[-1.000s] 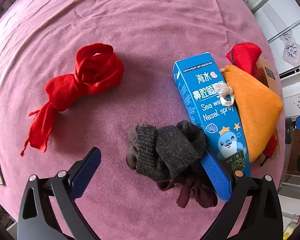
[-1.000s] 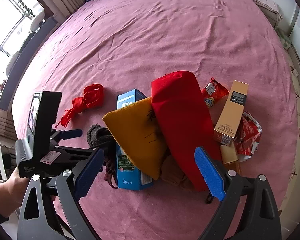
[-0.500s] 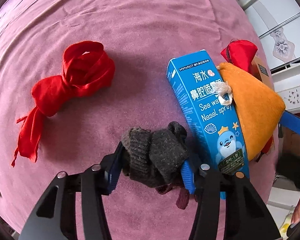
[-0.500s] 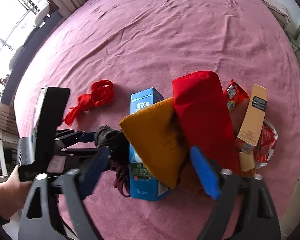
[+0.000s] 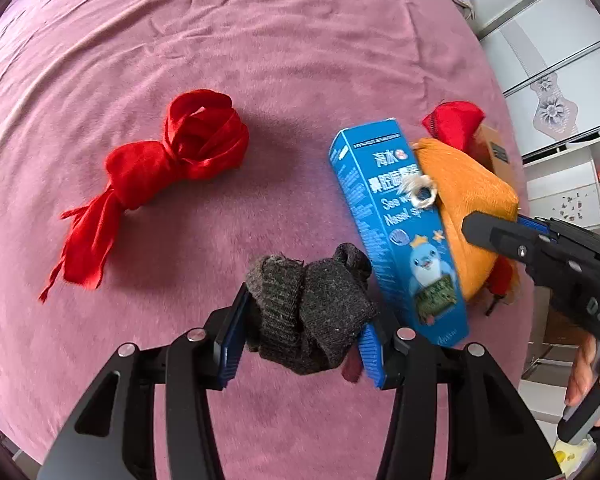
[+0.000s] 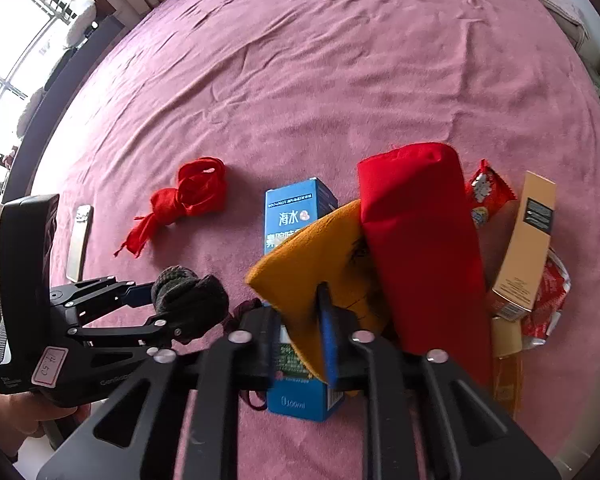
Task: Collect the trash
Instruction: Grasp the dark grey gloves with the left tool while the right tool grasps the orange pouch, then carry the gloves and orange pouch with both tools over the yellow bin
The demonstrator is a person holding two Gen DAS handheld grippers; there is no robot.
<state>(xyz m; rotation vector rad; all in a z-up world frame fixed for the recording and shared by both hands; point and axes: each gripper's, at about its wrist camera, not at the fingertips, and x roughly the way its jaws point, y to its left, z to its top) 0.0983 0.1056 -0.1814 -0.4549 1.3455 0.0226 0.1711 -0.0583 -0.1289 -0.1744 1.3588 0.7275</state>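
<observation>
Gripping a dark grey knitted sock [image 5: 312, 312] just left of the blue nasal-spray box [image 5: 400, 236], the left gripper [image 5: 300, 336] is clamping it, while the right gripper [image 6: 296, 336] is pinching the orange cloth [image 6: 312, 280] lying over that box.

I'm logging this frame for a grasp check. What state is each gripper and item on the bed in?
left gripper: shut on the dark sock.
dark sock: bunched, clamped.
right gripper: shut on the orange cloth.
orange cloth: pinched at its edge, draped over the blue box.
blue box: lying closed.
red scarf: knotted, untouched.
tan box: lying closed.
</observation>
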